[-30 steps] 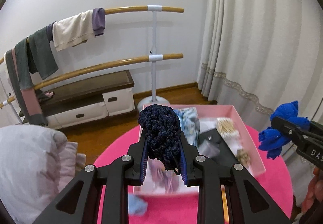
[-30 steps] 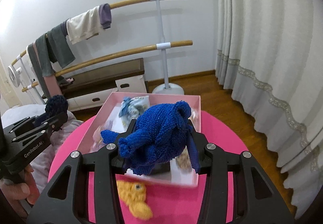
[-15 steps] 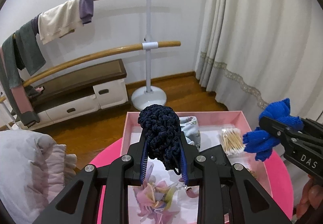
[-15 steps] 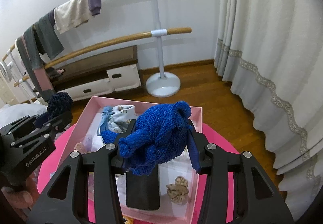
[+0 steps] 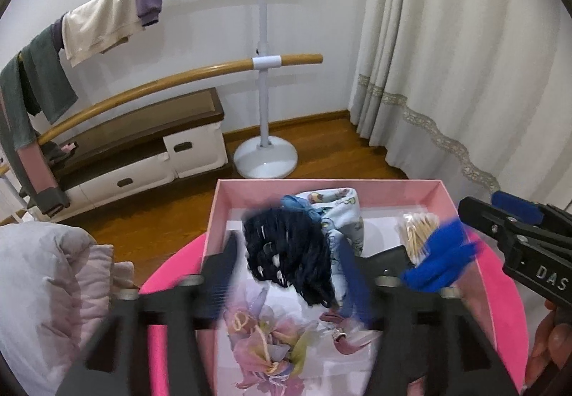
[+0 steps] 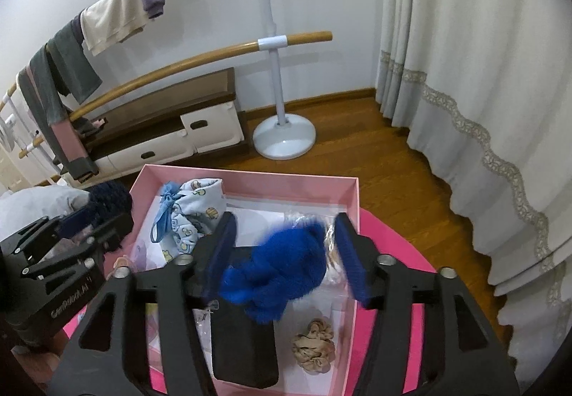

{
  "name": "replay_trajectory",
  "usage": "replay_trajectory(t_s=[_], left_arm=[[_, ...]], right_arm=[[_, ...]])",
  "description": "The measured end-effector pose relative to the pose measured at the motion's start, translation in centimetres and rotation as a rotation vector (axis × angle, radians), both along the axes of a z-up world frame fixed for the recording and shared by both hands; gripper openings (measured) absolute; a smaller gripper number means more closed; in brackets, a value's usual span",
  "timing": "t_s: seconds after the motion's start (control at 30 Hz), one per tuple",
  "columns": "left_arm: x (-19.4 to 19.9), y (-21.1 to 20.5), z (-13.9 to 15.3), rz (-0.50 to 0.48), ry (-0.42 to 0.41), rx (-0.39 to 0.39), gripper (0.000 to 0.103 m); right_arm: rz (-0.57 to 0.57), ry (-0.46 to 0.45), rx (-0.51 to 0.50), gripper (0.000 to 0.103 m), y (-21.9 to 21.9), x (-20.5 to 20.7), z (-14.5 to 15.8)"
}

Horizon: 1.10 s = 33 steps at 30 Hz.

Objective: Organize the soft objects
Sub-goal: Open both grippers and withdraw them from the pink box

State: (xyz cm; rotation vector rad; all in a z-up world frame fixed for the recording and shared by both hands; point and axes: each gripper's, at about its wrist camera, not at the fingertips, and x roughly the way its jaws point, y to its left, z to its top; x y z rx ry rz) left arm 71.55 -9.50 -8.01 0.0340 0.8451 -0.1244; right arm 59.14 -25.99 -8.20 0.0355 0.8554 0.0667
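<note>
Both soft items are being let go over the open pink cardboard box (image 6: 250, 181) on the round pink table (image 5: 171, 267). The left gripper (image 5: 286, 274) has its fingers spread wide, and the dark navy knitted scrunchie (image 5: 289, 253) sits blurred between them, apparently dropping toward the left part of the box, above the pastel flower-like hair ties (image 5: 264, 335). The right gripper (image 6: 286, 253) is likewise spread, and the bright blue knitted scrunchie (image 6: 282, 274) hangs loose between its pads, over the black rectangular case (image 6: 243, 346) and just left of the beige scrunchie (image 6: 314, 349).

The next move, as I judge it, is to lift both grippers straight up and back toward the near side. The box walls are low. White floor shows in the far right part, near the bundle of cotton swabs (image 5: 416, 231), while the light-blue printed cloth pouch (image 6: 193, 213) fills the far left corner.
</note>
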Motion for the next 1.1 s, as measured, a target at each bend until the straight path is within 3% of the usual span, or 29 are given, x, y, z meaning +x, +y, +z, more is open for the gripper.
replay_trajectory(t_s=[0.03,0.1,0.2,0.5,1.1], left_arm=[[-0.1,0.1,0.1,0.006,-0.012,0.006,0.080],[-0.1,0.2,0.3,0.015,-0.032,0.015,0.098],[-1.3,0.6,0.7,0.013,-0.048,0.003,0.103],[-6.7,2.2,2.2,0.052,-0.137,0.004,0.103],[-28.2,6.4,4.7,0.073,-0.268,-0.079,0.103]], right_arm=[[0.001,-0.001,0.001,0.070,0.0,-0.1,0.0],[-0.002,-0.006,-0.004,0.092,0.0,-0.3,0.1],[-0.006,-0.008,0.010,0.103,-0.1,-0.9,0.2],[-0.034,-0.072,0.032,0.103,-0.1,-4.6,3.0],[-0.047,-0.290,0.051,0.103,1.7,-20.4,8.8]])
